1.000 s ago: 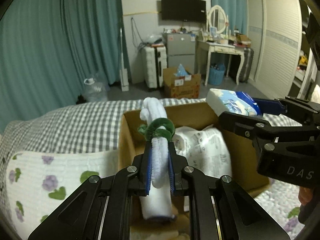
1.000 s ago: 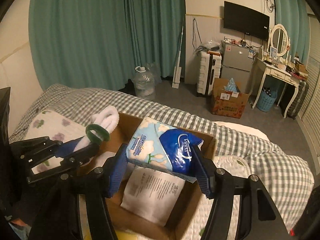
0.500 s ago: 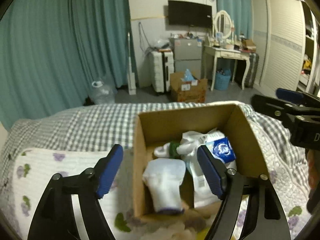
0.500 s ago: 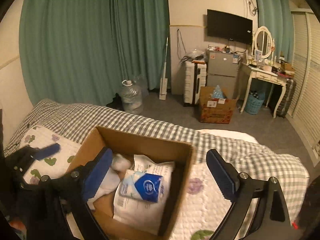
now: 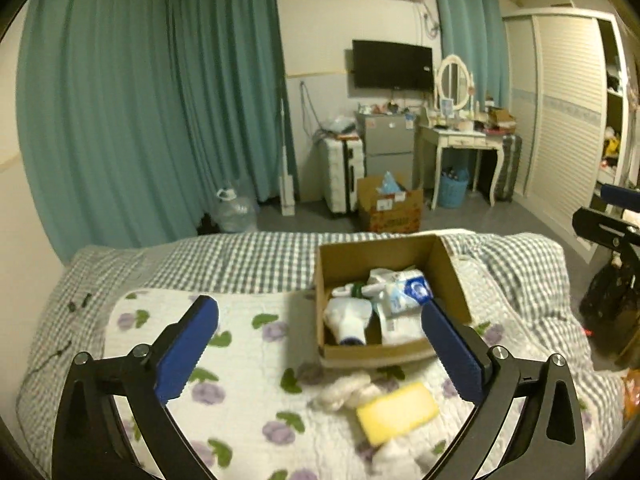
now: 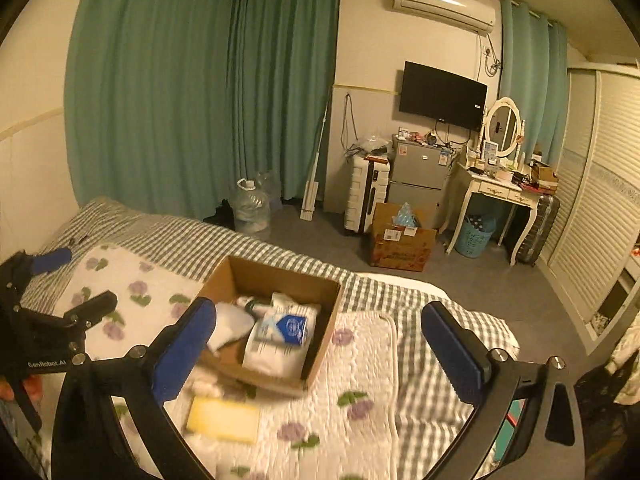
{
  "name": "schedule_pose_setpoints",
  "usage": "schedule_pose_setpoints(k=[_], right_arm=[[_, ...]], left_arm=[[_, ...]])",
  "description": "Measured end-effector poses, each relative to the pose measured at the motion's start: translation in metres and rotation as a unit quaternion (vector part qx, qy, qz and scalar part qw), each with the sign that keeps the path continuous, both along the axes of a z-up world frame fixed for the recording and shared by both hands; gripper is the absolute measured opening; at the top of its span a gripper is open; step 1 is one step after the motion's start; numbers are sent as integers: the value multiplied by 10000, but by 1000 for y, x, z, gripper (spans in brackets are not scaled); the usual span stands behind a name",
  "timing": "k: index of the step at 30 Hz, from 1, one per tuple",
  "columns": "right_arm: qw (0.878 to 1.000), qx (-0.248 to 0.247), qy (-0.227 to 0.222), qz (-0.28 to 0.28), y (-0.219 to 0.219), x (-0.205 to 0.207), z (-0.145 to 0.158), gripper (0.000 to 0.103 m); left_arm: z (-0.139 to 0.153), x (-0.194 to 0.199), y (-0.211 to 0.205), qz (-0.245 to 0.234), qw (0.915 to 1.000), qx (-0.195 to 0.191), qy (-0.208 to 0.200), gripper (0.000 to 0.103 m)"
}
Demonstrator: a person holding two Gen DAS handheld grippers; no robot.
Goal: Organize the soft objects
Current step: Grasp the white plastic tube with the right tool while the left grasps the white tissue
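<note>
A brown cardboard box [image 5: 448,264] [image 6: 320,340] sits on the bed. Inside lie a white sock [image 5: 349,318] [image 6: 228,326], a blue-and-white tissue pack [image 5: 406,292] [image 6: 286,326] and a white plastic bag [image 6: 270,356]. A yellow sponge [image 5: 398,412] [image 6: 224,418] and a white fluffy item [image 5: 346,390] lie on the quilt in front of the box. My left gripper [image 5: 320,344] is open and empty, above the quilt before the box; it also shows in the right wrist view [image 6: 60,280]. My right gripper [image 6: 318,344] is open and empty, raised above the box.
The bed has a white quilt with purple flowers [image 5: 240,380] over a grey checked cover [image 5: 240,256]. Beyond the bed are teal curtains, a water jug [image 6: 250,210], a suitcase, a second carton [image 6: 400,244], a dressing table [image 6: 496,192] and a wardrobe.
Both grippers opened and dropped the sock and the tissue pack into the box. Both have since pulled back and up, so the box looks smaller.
</note>
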State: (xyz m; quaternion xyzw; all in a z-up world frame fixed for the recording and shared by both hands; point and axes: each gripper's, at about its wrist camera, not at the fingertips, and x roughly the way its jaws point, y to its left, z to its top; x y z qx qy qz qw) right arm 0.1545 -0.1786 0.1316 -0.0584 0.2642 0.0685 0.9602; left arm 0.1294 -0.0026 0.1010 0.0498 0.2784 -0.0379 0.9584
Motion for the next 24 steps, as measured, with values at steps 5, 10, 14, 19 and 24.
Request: schedule_pose_setpoints(k=[5,10,14,19,24], right_arm=[[9996,-172,118,179,12,-45,-15,103],[9986,-71,462,266,20,-64,-71,103],[9954,-43,880,372,33,-62,-136,103],[9893,-238,1335,538,50,-54,-206,101],[9772,-316,1958,761,60,-46,-267,84]], left_arm=[[-22,-38,0,-114,9999,-60,36,103],[-76,-51,2,1,9988,-268,417,103],[-131,-50,0,154,9969,-214,736,103],[-179,-48,-3,254,9947,-5,997,103],[-208,-46,-2,200,9915,87,1280,103]])
